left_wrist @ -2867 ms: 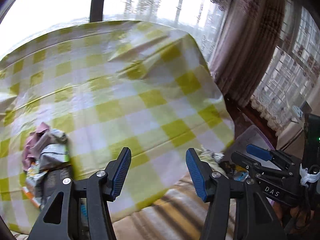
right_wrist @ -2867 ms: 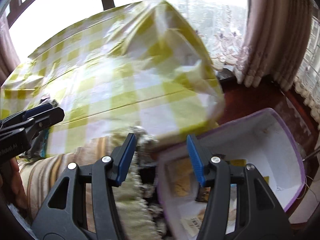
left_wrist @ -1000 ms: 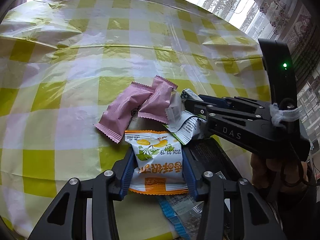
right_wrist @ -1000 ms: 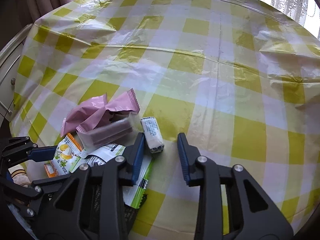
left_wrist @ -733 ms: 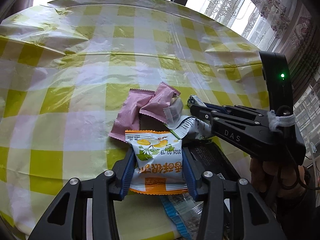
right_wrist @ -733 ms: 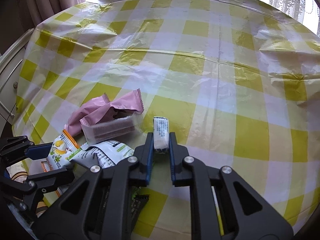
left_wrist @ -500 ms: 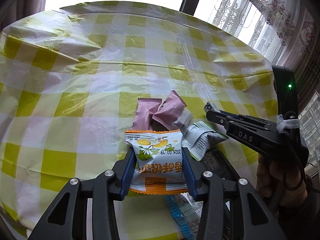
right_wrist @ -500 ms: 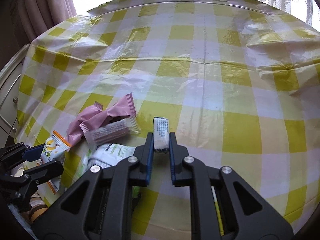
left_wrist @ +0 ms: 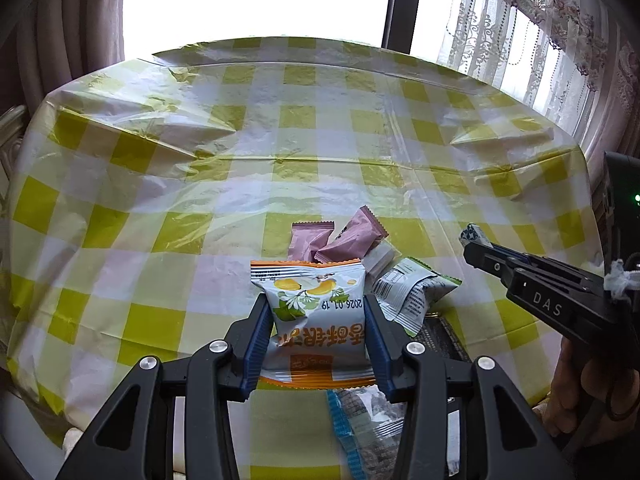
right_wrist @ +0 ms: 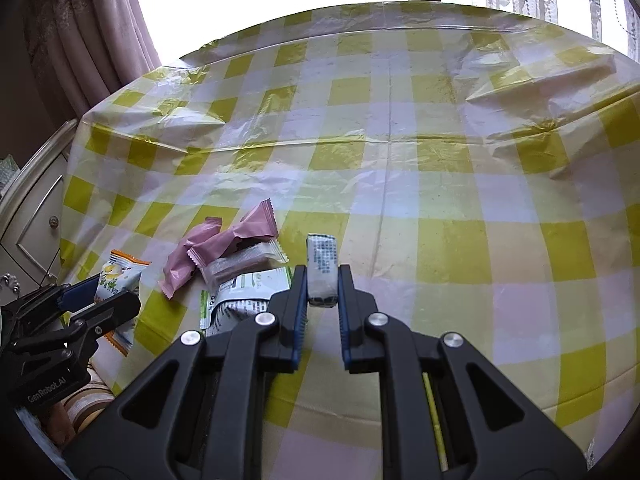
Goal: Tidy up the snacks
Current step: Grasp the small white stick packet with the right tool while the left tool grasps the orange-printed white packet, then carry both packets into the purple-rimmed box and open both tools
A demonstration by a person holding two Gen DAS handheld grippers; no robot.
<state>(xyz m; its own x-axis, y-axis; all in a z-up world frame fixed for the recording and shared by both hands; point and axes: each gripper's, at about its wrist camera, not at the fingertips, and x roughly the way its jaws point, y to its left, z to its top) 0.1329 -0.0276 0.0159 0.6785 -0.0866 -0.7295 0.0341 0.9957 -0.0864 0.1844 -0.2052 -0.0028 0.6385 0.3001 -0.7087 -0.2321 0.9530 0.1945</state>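
My left gripper (left_wrist: 318, 316) is shut on a white and orange snack pack (left_wrist: 316, 312) printed with yellow fruit, lifted off the table. The same pack (right_wrist: 116, 280) shows at the left of the right wrist view. My right gripper (right_wrist: 322, 280) is shut on a small grey wrapped bar (right_wrist: 322, 268), which also pokes from its tip (left_wrist: 474, 236) at the right of the left wrist view. On the yellow checked tablecloth (left_wrist: 280, 152) lie two pink packets (left_wrist: 348, 236), a clear wrapped bar (right_wrist: 244, 262) and a white and green pouch (left_wrist: 412, 288).
A blue-edged wrapper (left_wrist: 360, 428) and a dark packet (left_wrist: 440, 336) lie at the table's near edge. Curtains (left_wrist: 540, 40) and a bright window stand behind the table. A white cabinet (right_wrist: 32, 216) is at the left. A person's hand (left_wrist: 576, 392) grips the right tool.
The right jaws closed on the grey bar and lifted it. Both grippers rose and tilted up with their snacks, so the far table edge and window now show.
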